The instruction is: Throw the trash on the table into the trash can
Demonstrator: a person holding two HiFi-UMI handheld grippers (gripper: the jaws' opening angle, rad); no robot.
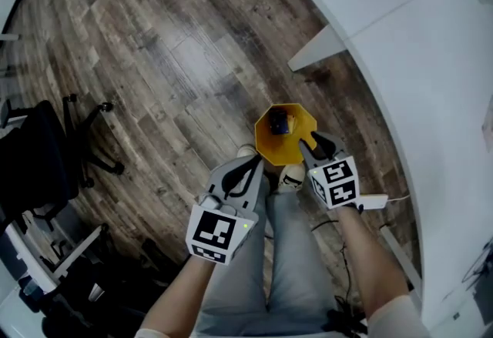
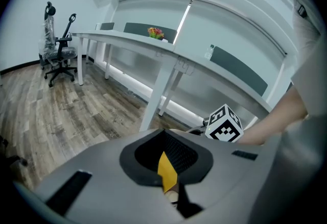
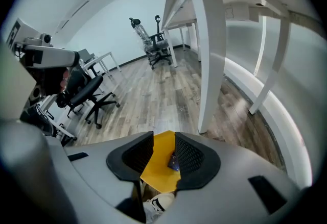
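Most of the head view is wood floor (image 1: pixel 169 59), w/ a white table (image 1: pixel 416 36) curving down the R side and a black office chair (image 1: pixel 38 159) at the L edge. The person stands beside the table in grey trousers (image 1: pixel 293 267) and white shoes (image 1: pixel 291 177).

Container: 1 yellow trash can (image 1: pixel 266 145) w/ a many-sided rim stands on the floor just ahead of the shoes. Inside lies 1 small dark-blue piece of trash (image 1: pixel 279 125), down on the can's bottom. It's the only thing seen in there.

Writing: none legible. Each gripper carries a cube w/ black-and-white square markers only, and any print on the blue piece is too small to read.

L gripper (image 1: pixel 256 163): over the can's near-L rim, jaw tips together, nothing btw them. Its own view shows just a thin sliver of yellow through the gap behind the tips.

R gripper (image 1: pixel 310 145): over the can's near-R rim, pointing steeply down, jaws apart and empty. In the R gripper view the can's yellow inside fills the gap btw the pads. The blue trash shows close by the R-hand pad in that picture, but it lies lower, down in the can – touching neither pad.
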